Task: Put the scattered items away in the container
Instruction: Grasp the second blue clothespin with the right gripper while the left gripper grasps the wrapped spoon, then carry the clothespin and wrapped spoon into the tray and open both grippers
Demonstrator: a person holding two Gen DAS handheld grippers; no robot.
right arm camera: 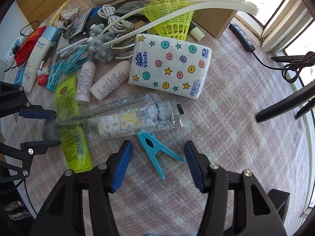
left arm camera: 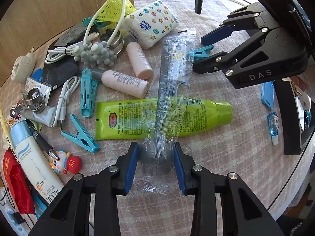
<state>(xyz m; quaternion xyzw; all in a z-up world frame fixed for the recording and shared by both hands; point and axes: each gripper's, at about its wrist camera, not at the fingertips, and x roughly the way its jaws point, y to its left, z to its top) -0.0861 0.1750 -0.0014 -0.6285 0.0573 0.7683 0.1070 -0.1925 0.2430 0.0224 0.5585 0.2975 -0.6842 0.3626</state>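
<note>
A pink-and-white checked cloth [left arm camera: 226, 157] covers the table, with a wooden panel [left arm camera: 49, 9] at its far side and a bright window beyond.

Left wrist view. The left gripper [left arm camera: 156, 165] points steeply down with its jaws at a middling gap, astride the near end of a clear plastic sleeve [left arm camera: 173, 74] that holds a ruler. No pad is seen pressing the film, so the sleeve lies between the jaws, not gripped. Its long axis runs from 6 o'clock toward 12 o'clock, straight away from the jaws, and crosses over a green tube [left arm camera: 153, 118] lying from 9 to 3 o'clock. The right gripper [left arm camera: 204, 43] hangs at 2 o'clock, above a blue clothes peg [left arm camera: 202, 52]. The dark edge at 3 o'clock may be the container; this cannot be confirmed.

Right wrist view. The right gripper [right arm camera: 157, 163] stands wide and empty over the blue clothes peg [right arm camera: 155, 151], which lies between the pads with its long axis running 11 to 5 o'clock, skewed to the jaw line. The left gripper [right arm camera: 53, 127] enters at 9 o'clock, straddling the clear plastic sleeve [right arm camera: 126, 120].

Judgement: each hand is nearest its own item; the sleeve's narrow width faces the left pads, so a straight closure should suffice there.
</note>
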